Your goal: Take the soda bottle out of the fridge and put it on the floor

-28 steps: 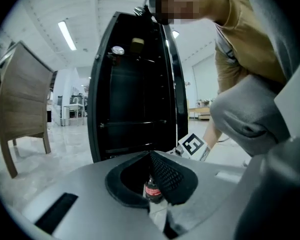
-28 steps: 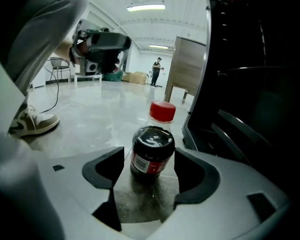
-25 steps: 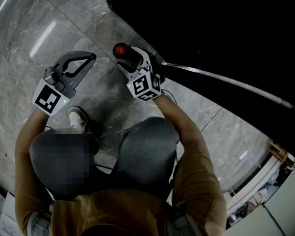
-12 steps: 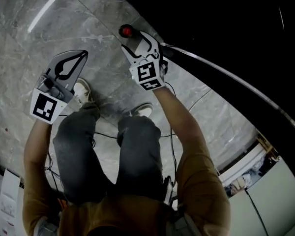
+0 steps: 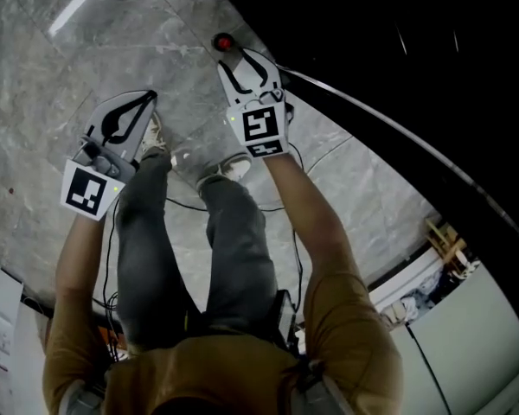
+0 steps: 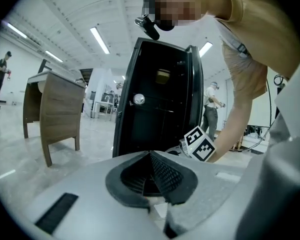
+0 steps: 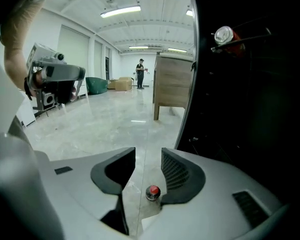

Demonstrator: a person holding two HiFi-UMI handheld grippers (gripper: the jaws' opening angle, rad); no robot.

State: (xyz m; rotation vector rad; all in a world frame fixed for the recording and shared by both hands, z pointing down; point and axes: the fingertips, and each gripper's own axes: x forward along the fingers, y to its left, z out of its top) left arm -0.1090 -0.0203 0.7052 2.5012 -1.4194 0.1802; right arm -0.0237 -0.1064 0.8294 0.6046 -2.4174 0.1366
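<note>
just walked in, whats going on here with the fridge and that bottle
A person holds a tool in each hand beside the black fridge. The soda bottle, red cap up, stands on the marble floor by the fridge, and neither tool touches it. The right tool hangs above it with jaws apart; they have just been closing partway, with nothing gripped between them. The left tool is off to the side, jaws together and empty. The put-down looks done.
</note>
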